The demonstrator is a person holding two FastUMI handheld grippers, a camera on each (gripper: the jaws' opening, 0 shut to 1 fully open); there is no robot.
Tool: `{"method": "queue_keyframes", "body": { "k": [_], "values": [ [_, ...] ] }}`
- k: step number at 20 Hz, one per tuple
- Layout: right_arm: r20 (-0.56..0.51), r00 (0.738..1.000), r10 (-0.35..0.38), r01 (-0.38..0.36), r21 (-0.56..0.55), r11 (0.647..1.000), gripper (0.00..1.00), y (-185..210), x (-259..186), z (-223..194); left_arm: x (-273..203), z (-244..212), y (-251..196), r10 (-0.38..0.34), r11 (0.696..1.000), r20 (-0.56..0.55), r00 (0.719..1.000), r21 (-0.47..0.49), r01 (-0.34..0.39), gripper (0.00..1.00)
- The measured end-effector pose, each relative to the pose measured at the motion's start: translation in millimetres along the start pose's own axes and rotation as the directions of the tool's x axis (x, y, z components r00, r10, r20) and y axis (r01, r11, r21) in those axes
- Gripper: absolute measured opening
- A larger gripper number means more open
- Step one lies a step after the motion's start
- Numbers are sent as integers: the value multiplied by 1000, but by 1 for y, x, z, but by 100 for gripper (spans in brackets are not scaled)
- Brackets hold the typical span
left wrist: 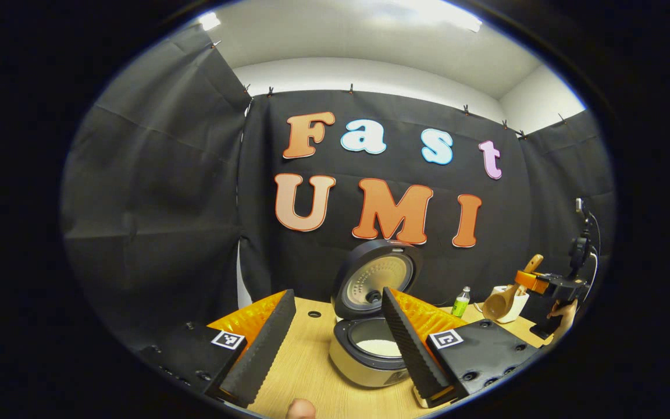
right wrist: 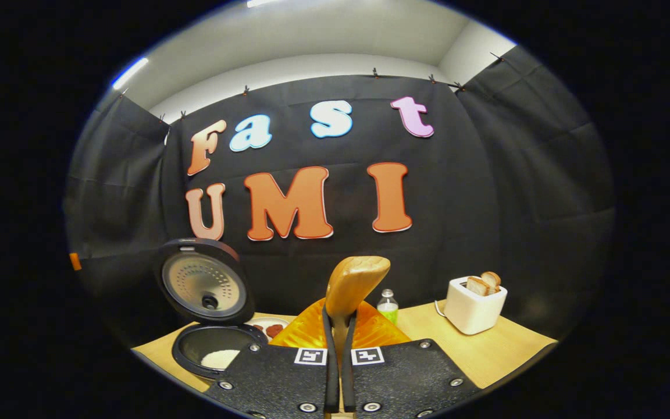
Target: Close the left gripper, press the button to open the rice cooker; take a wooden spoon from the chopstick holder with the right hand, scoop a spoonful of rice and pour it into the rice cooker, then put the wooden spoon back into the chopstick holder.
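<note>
While its lid [left wrist: 377, 278] stands tilted back and fully open, the rice cooker [left wrist: 370, 349] sits on the wooden table [left wrist: 306, 372] in the left gripper view, with a layer of white rice [left wrist: 380, 347] in its pot. The left gripper [left wrist: 341, 355] hangs in front of it with its fingers spread wide and nothing between them; the cooker shows in the gap, partly behind the right-hand finger. Farther right stand a small green bottle [left wrist: 461, 302] and a white toaster [left wrist: 512, 305]. Over the toaster the right gripper [left wrist: 535, 283], held by a hand [left wrist: 565, 314], carries the wooden spoon [left wrist: 503, 298] tilted, bowl down and to the left, handle up.

From the right gripper view, the open rice cooker [right wrist: 213, 349] lies at the left, lid [right wrist: 204, 288] up, rice [right wrist: 221, 358] inside. Just beside it is a plate [right wrist: 268, 329] with reddish pieces on it. At the middle, the right gripper [right wrist: 339, 334] has both fingers pressed close on the spoon's handle, and the spoon [right wrist: 355, 285] rises upright with its bowl above the fingertips. Next comes the bottle [right wrist: 388, 306], then the toaster [right wrist: 474, 305] with two slices of bread [right wrist: 483, 283] in it. I cannot tell where the chopstick holder is.
</note>
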State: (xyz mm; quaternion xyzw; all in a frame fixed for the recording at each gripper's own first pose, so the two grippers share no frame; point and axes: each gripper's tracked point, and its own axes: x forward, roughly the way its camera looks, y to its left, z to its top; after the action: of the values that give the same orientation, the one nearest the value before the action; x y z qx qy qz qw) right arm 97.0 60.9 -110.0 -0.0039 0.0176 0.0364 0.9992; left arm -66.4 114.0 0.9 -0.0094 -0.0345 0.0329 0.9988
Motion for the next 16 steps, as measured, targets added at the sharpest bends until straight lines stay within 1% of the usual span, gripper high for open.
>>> {"method": "queue_keyframes", "body": {
  "k": [3,7,8,9,10,14,16],
  "values": [
    [-38,998,-46,47,41,998,1,-29,-4,-28,-2,-1,-9,-8,1000,1,1000,9,8,99],
    [-43,994,-104,105,31,994,1,-56,2,-57,-3,-8,-22,-18,1000,-13,1000,16,18,99],
    [-47,993,-111,113,33,993,1,-61,3,-66,-3,-10,-24,-19,1000,-19,1000,16,19,97],
    [-58,992,-115,118,43,992,1,-65,4,-74,-3,-12,-27,-23,1000,-24,999,16,23,97],
    [-72,990,-118,122,54,991,1,-69,6,-84,-2,-14,-29,-24,1000,-30,999,17,25,100],
    [-150,980,-128,139,64,988,1,-78,11,-123,2,-17,-32,-22,1000,-36,999,18,23,99],
    [-163,980,-115,129,73,989,1,-77,13,-134,4,-17,-35,-22,1000,-38,999,14,23,99]
  ]
}}
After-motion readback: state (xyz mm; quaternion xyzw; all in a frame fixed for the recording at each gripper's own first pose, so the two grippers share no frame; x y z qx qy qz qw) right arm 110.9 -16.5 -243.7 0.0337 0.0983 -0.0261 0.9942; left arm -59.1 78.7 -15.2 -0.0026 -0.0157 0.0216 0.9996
